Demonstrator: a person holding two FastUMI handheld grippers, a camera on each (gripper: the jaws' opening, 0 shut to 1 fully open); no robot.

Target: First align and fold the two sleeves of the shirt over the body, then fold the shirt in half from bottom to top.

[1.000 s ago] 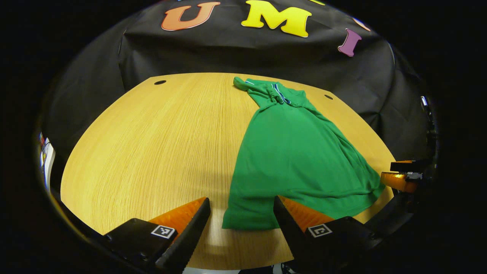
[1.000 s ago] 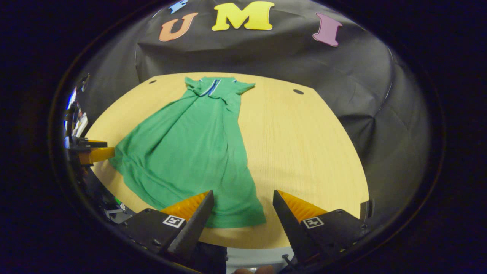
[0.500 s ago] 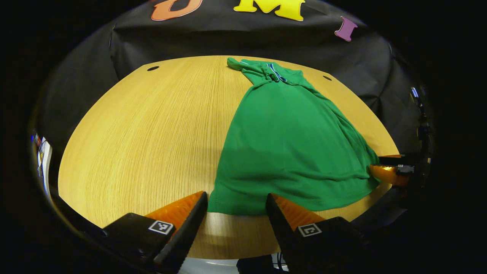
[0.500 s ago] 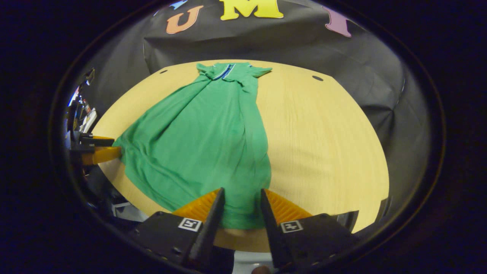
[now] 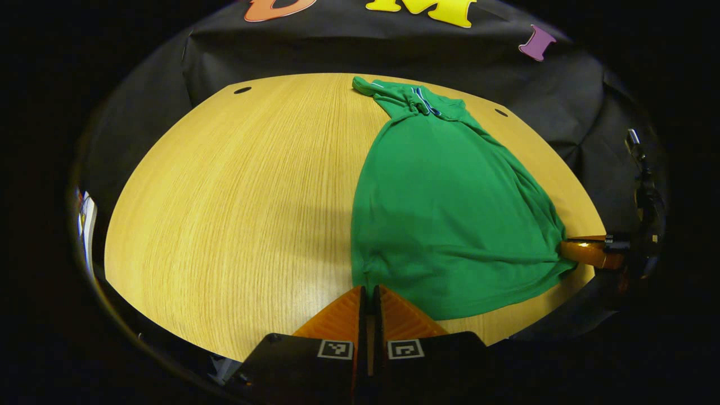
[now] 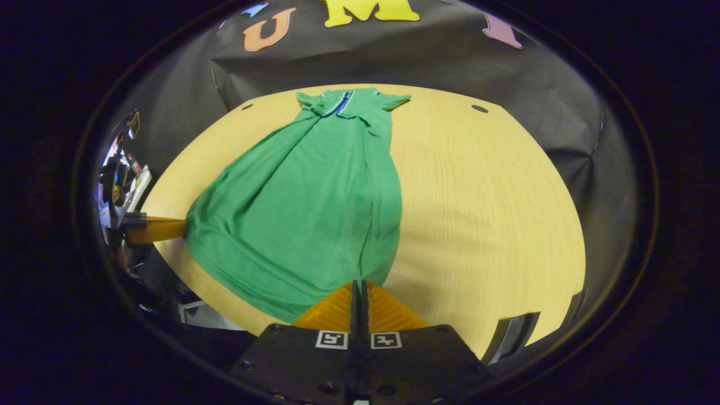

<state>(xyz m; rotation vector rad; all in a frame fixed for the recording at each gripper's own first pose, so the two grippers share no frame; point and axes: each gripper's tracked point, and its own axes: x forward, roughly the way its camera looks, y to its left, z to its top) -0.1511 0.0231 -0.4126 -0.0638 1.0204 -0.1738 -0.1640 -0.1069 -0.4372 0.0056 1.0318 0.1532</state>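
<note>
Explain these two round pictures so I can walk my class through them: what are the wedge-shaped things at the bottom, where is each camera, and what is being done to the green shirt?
There is no robot arm here. A person holds a two-finger gripper in each hand, and a fisheye camera rides on each one, looking forward along its fingers.

In the left gripper view, the wedges at the bottom are the left gripper, shut on the near left corner of the hem of the green shirt. At the right edge you can see the other gripper at the opposite hem corner.

In the right gripper view, the right gripper is likewise shut on its corner of the hem.

The shirt lies flat on a wooden table, collar at the far end, sleeves already folded in. Both bottom corners are pinched, which fits the coming fold from bottom to top.
</note>
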